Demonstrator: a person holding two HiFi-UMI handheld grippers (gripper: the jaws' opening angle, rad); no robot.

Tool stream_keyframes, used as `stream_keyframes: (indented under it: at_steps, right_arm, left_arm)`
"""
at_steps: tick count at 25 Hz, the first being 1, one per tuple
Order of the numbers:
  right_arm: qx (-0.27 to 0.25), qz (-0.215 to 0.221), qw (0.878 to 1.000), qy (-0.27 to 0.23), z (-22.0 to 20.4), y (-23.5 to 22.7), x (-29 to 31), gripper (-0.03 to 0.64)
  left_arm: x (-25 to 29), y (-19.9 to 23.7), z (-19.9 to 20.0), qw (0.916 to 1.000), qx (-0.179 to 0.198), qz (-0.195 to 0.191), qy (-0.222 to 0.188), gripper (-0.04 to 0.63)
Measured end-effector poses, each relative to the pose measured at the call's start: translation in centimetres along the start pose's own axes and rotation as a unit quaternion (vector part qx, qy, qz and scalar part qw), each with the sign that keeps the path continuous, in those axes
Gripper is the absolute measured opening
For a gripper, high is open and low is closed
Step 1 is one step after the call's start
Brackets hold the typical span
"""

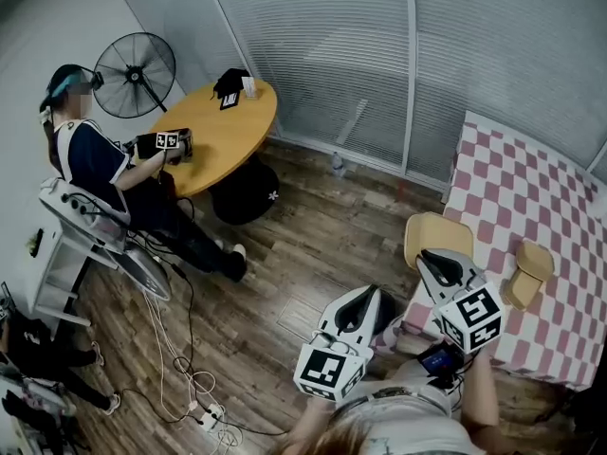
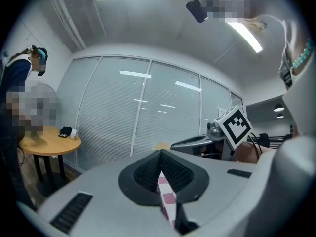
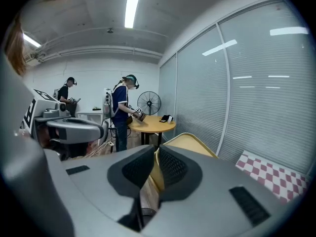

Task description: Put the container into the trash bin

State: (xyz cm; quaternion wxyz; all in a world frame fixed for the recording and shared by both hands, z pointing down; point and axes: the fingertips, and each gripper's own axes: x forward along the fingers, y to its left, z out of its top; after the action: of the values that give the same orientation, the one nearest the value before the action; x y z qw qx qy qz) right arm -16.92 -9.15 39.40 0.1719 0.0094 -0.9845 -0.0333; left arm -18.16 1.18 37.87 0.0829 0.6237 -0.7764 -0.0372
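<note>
Right tongs clenched on the thin wall of the tan container, which juts out ahead of the tips. In the head view these tongs hold the container at the edge of the checkered desk. Left tongs pressed together with nothing between them, just beside the right tongs and over the wooden floor. To the right of the right tongs, a second tan container rests on the desk. Well beyond both tongs, another person is at a round table, with a fan behind.
</note>
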Motion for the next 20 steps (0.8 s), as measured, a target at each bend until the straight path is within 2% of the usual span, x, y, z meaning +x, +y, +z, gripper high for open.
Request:
stream_keyframes:
  at_steps: [13, 20]
  right_arm:
    - [-0.026, 0.121, 0.992, -0.014, 1.3, 10.3, 5.9, 0.026]
    - [-0.03, 0.155, 0.987, -0.007, 0.8, 11.2, 6.7, 0.025]
  left_arm:
    - [-5.5, 5.3, -0.7, 0.9978, -0.004, 0.066, -0.005, 0.006]
    - [-5.7, 5.7, -1.1, 0.9955, -0.015, 0.093, -0.001, 0.006]
